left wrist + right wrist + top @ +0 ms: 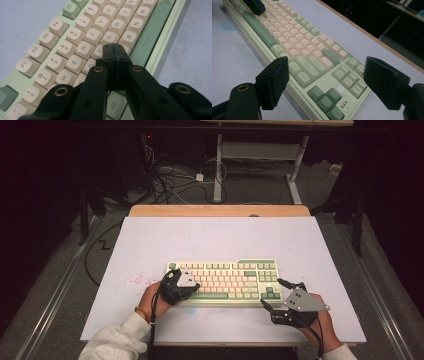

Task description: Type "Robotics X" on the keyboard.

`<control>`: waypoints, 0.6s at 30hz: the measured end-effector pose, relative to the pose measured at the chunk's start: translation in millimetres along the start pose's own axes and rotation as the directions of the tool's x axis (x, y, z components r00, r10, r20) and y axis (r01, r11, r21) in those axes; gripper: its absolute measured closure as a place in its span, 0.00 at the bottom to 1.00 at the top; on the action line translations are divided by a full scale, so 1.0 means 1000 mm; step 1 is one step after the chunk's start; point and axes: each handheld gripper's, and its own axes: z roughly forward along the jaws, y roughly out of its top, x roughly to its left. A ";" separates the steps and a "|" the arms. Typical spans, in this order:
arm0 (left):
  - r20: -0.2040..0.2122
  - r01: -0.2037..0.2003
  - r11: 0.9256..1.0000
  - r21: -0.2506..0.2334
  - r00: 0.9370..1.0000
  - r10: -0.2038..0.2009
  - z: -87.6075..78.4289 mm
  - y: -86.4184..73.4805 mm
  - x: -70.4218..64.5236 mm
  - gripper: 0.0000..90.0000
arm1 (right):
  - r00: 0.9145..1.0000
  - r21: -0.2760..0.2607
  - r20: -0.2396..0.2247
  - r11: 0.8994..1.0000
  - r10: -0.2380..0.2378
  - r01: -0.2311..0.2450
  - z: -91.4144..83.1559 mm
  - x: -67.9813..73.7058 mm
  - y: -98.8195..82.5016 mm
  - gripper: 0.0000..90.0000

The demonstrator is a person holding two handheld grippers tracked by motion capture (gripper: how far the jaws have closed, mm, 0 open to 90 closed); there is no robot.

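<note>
Left gripper (115,51) jaws closed, empty, tips over keyboard (225,279) near F key; right gripper (325,80) wide open, empty.

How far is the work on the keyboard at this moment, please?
Done: both grippers have reached the keyboard. In hand: the left gripper, jaws shut, has its tip over the keys near F and V, seemingly pressing. The right gripper waits open at the arrow-key corner. Left: any further keys; I cannot tell which.
</note>
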 end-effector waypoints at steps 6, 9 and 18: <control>-0.004 0.000 1.000 0.004 1.000 0.000 0.000 0.000 0.000 0.97 | 1.000 0.003 -0.003 1.000 0.000 0.000 0.000 0.000 0.000 0.24; -0.005 -0.002 1.000 0.005 1.000 0.002 0.000 0.000 0.000 0.97 | 1.000 0.003 -0.002 1.000 0.000 0.000 0.000 0.000 0.000 0.24; -0.005 0.003 1.000 -0.003 1.000 -0.003 -0.002 0.000 0.001 0.97 | 1.000 0.005 0.001 1.000 -0.001 0.001 0.000 0.000 0.000 0.24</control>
